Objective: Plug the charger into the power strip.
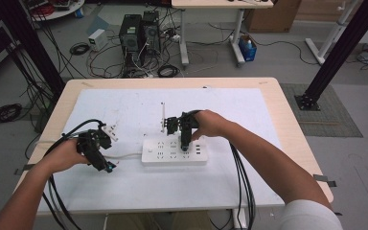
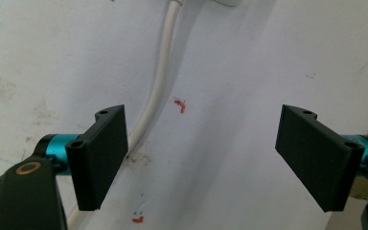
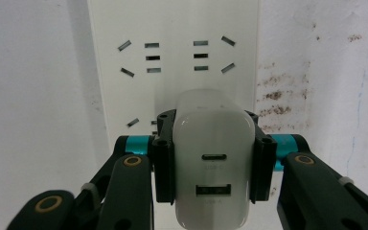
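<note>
Charger sits clamped by its sides between the right gripper jaws, ports facing the camera, directly over the power strip, apparently for plugging in. Left gripper hangs wide open and empty beside the strip's cord.

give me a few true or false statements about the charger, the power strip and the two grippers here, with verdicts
1. The right gripper is clamped on a white charger. True.
2. The left gripper holds the strip's white cord. False: its jaws stand wide apart with nothing between them; the cord only runs past one jaw.
3. The charger shows two ports on its face. True.
4. The power strip is black. False: it is white.
5. The right gripper is over the power strip. True.
6. The left gripper rests on top of the power strip. False: in the high view it is to the strip's left, over the white sheet.
</note>
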Available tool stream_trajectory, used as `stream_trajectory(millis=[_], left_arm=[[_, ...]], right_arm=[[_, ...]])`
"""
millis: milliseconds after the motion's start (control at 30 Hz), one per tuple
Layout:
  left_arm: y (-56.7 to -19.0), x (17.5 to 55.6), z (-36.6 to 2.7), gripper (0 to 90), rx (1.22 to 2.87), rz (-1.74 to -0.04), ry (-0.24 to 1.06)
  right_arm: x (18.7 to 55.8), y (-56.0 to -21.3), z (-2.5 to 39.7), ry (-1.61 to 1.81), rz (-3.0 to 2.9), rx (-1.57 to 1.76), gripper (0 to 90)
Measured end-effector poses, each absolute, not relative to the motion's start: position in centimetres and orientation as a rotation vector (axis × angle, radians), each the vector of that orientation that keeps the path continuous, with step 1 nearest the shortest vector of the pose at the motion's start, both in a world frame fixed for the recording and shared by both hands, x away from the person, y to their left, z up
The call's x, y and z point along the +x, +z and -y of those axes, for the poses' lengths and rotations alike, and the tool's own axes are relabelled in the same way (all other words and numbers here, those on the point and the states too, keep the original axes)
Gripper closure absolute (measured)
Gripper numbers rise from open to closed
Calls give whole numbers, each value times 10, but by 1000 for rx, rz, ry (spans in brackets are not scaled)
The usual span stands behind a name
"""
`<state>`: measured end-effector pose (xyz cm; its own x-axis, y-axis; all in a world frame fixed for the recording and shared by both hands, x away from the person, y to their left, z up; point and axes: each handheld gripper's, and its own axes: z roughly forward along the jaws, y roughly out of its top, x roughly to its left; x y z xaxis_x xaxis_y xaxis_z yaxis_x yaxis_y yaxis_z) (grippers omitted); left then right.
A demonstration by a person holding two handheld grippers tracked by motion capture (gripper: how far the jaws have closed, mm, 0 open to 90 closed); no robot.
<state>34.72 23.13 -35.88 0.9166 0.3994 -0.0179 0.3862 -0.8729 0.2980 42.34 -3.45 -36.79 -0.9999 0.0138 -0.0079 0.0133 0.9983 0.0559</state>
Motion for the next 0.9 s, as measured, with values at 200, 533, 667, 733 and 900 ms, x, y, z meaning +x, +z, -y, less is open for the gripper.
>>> stream_trajectory(millis=[200, 533, 667, 733, 900], left_arm=[[-360, 346, -234, 187, 2777, -589, 63], [-366, 343, -238, 186, 2758, -613, 66], [-364, 343, -240, 186, 2736, -637, 77], [-363, 343, -241, 186, 2700, -665, 90], [-359, 343, -245, 186, 2689, -677, 117]], right_arm=[[420, -368, 36, 112, -3107, 1, 621], [427, -359, 48, 206, -3098, 123, 300], [429, -354, 51, 239, -3106, 191, 226], [429, -351, 53, 274, -3089, 203, 224], [431, -339, 58, 377, -3062, 292, 212]])
